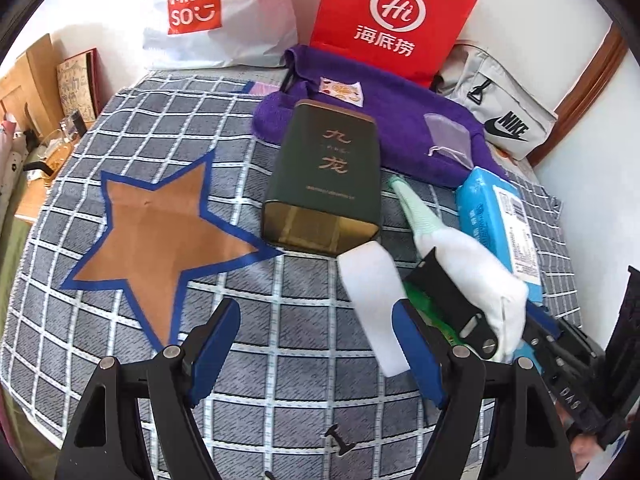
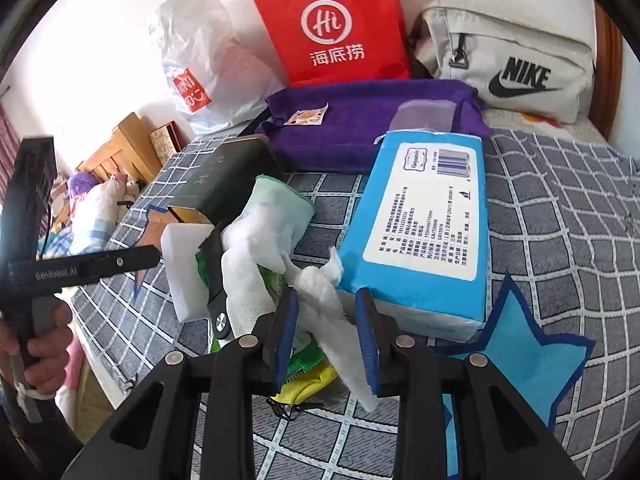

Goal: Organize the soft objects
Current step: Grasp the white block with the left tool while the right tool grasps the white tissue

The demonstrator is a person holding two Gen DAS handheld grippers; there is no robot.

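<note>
on the grey checked bedspread (image 2: 560, 208) the blue tissue pack (image 2: 424, 232) lay label up, its long axis running away from the right gripper (image 2: 326, 340) toward the purple towel (image 2: 360, 136). a white sock (image 1: 472, 264) with a mint-green cuff stretched lengthwise from beside the dark green tin (image 1: 324, 184) back toward the gripper. a crumpled white tissue (image 2: 332, 320) hung between the right gripper's blue pads (image 2: 286, 336), which stood apart, not clamped on it. the left gripper (image 1: 320, 344) gaped wide over bare cloth, a white sponge block (image 1: 372, 300) just beside its right pad.
</note>
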